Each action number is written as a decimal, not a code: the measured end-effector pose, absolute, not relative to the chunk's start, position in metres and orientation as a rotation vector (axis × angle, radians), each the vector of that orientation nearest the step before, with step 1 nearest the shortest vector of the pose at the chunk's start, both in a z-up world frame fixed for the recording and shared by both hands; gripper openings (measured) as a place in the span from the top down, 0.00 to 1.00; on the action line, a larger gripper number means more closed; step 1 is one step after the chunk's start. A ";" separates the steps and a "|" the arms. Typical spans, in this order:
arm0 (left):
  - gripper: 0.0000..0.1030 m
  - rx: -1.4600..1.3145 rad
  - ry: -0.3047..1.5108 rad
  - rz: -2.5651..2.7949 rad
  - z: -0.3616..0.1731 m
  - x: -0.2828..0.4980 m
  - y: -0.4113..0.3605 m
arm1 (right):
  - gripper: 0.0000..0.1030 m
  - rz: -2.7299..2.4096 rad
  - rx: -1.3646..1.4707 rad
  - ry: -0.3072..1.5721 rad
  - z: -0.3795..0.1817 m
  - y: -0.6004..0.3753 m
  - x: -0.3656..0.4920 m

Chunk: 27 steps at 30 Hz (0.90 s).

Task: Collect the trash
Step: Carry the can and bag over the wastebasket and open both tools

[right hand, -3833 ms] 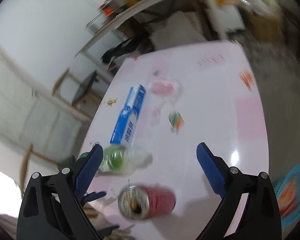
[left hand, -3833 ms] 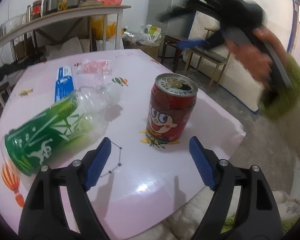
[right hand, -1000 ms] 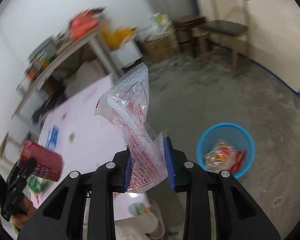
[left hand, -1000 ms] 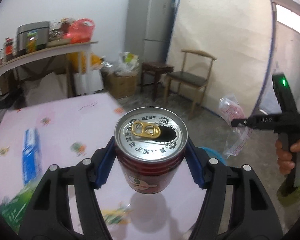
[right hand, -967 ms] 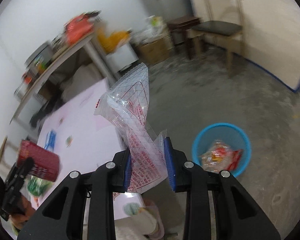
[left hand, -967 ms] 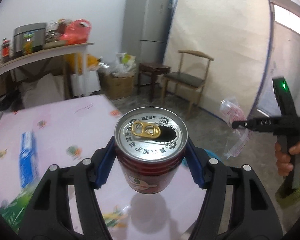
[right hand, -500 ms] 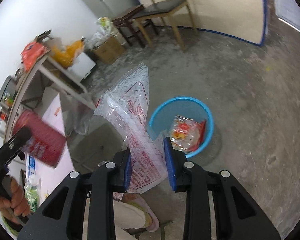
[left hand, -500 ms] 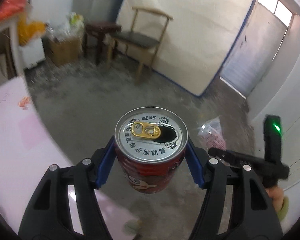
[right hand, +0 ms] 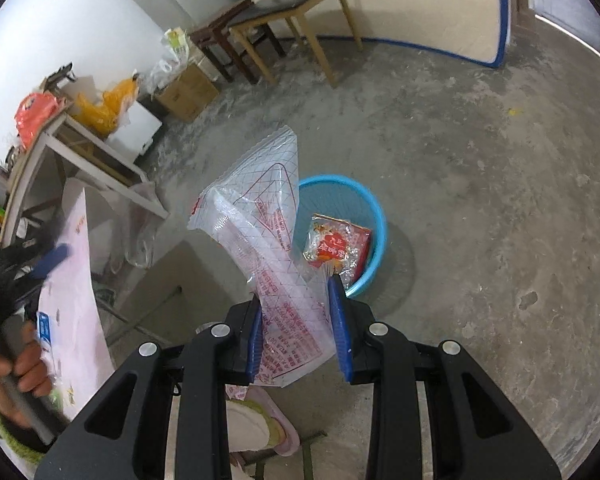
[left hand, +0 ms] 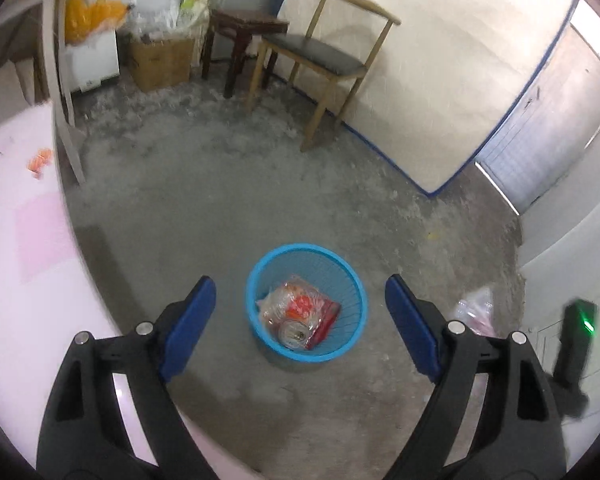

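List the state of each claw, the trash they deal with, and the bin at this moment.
Left claw: open, empty, above the bin.
Right claw: shut on the clear plastic bag.
Clear plastic bag: pinched at its lower end, sticking up, not yet dropped.
Red can: lying in the bin, top end facing up.
Snack wrapper: crumpled inside the bin.
Blue bin: upright on the floor, partly filled.

Both tools are black plastic with two long arms each. The left gripper [left hand: 300,320] has flat blue pads [left hand: 188,322] and round silver screws [left hand: 144,328]. The right gripper [right hand: 298,332] has the same blue pads [right hand: 340,328] and silver screws [right hand: 378,329]. At 8 o'clock, a bare hand [right hand: 20,368] shows a fuzzy green sleeve [right hand: 12,436].
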State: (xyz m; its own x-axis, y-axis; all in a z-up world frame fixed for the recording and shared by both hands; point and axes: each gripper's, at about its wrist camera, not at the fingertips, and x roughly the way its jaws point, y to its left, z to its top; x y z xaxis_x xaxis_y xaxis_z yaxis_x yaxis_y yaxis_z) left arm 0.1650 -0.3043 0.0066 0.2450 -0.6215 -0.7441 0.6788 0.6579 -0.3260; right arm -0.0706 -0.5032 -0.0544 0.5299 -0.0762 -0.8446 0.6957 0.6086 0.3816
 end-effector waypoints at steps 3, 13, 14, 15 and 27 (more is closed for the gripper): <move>0.20 0.053 0.939 -0.873 0.020 0.166 -0.269 | 0.71 -0.507 0.787 0.924 -0.064 -0.503 -0.054; 0.20 0.028 0.802 -0.816 0.052 0.129 -0.158 | 0.40 -0.486 0.764 0.966 -0.101 -0.537 0.034; 0.20 0.038 0.791 -0.805 0.053 0.125 -0.151 | 0.38 -0.502 0.762 0.970 -0.106 -0.542 0.042; 0.20 0.046 0.783 -0.797 0.053 0.122 -0.145 | 0.37 -0.519 0.767 0.976 -0.110 -0.546 0.048; 0.20 0.016 0.799 -0.752 0.037 0.122 -0.103 | 0.36 -0.514 0.772 0.972 -0.108 -0.532 0.041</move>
